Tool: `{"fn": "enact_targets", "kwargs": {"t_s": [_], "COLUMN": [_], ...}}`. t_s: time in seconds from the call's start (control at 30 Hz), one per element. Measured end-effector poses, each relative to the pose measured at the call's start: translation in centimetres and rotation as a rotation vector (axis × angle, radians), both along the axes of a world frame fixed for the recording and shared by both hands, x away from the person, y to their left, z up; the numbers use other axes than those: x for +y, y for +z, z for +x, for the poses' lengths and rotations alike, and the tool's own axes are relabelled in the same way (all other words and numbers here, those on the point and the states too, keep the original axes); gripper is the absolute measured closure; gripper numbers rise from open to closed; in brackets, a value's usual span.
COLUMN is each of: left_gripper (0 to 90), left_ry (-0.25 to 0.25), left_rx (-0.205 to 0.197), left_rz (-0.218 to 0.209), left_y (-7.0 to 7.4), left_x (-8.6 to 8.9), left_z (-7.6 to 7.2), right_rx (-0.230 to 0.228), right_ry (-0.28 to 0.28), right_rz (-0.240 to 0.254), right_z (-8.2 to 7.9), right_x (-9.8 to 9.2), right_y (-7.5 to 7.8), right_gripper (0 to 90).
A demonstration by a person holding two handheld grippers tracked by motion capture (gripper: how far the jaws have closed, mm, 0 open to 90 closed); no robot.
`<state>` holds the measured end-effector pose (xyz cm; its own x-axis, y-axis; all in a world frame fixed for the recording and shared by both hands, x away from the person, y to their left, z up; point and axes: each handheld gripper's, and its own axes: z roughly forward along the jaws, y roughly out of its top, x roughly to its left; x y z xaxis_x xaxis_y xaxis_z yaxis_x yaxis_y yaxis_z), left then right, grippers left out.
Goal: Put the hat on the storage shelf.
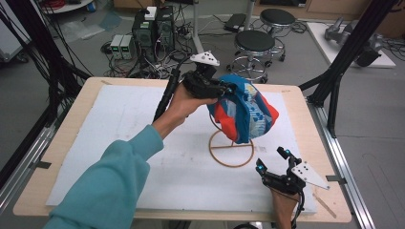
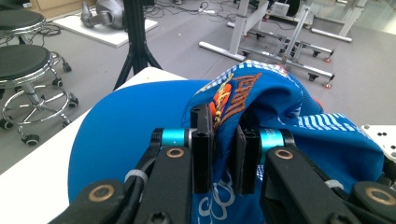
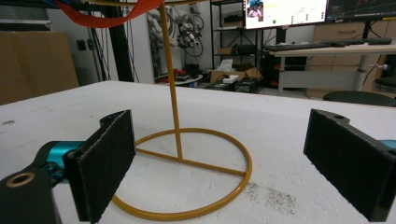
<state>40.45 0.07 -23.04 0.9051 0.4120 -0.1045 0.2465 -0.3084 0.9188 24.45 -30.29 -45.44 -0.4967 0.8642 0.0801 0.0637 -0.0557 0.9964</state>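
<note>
The left gripper (image 1: 224, 89) pinches a fold of the blue, orange and white cap (image 1: 246, 112) between nearly closed pads (image 2: 202, 156), the cap sitting draped over the top of the yellow wire stand (image 1: 231, 149) at the table's middle. The right gripper (image 1: 276, 166) waits near and to the right with jaws wide apart and empty, low before the stand's ring base (image 3: 187, 175). To settle the cap well, I judge the left should keep its pinch on the fabric and move gently, while the right braces the base so the light stand cannot tip.

Your blue-and-orange printed fabric cap (image 1: 243, 112) hides the top of the thin yellow wire stand (image 1: 231, 151); the right gripper view's upper edge cuts off that top too.
</note>
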Motion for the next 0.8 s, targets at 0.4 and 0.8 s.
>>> {"fn": "enact_targets", "kwargs": {"t_s": [0.4, 0.8], "left_gripper": [69.5, 63.8], "left_ry": [0.062, 0.099], "left_rx": [0.038, 0.065], "left_rz": [-0.012, 0.045], "left_y": [-0.5, -2.0], "left_x": [0.7, 1.7], "left_z": [1.2, 2.0], "right_rx": [-0.003, -0.001], "right_ry": [0.000, 0.000], "right_rz": [-0.004, 0.003], "right_z": [0.0, -0.1], "right_x": [0.0, 0.0], "right_y": [0.0, 0.0], "right_gripper": [8.0, 8.0]}}
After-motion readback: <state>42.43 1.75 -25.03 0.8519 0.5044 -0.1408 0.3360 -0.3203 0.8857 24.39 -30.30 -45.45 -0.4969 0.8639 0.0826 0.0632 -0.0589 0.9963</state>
